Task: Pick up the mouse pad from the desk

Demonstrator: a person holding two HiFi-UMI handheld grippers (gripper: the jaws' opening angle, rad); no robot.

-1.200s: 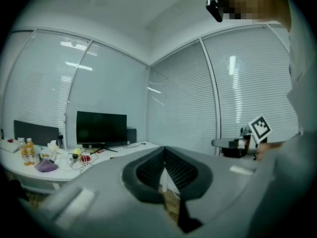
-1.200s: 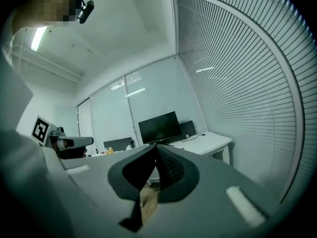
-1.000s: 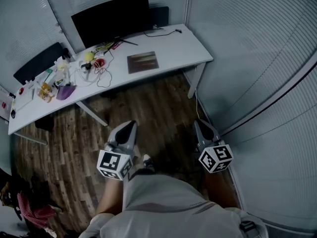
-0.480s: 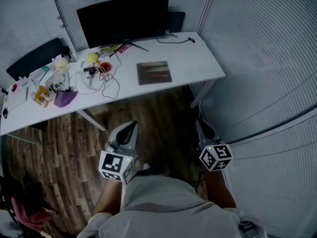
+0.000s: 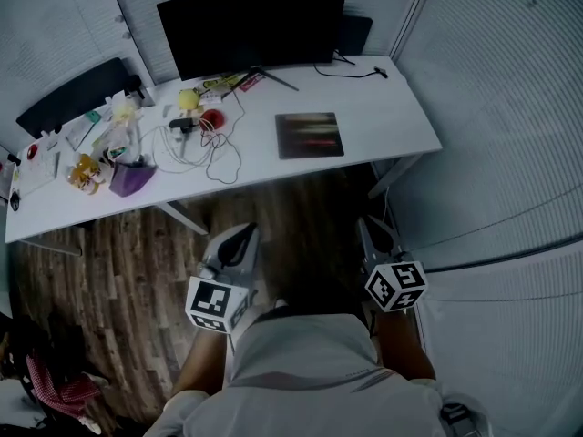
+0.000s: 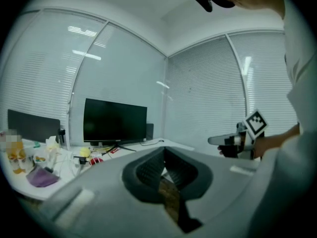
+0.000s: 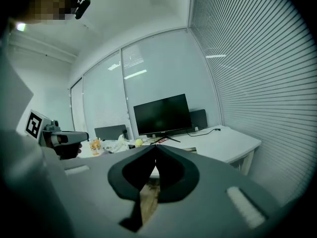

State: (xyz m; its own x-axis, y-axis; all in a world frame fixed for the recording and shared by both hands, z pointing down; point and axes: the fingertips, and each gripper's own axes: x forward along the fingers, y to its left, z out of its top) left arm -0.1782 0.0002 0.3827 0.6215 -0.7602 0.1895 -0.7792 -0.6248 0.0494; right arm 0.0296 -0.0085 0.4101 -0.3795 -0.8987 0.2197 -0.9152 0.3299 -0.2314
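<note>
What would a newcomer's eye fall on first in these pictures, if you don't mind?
First, the large dark monitor at the back of the white desk, with the dark mouse pad lying alone in front of it. Next, the left gripper and right gripper, fingers shut and empty, side by side above the wooden floor, short of the desk. Cables and small clutter crowd the desk's left part.
</note>
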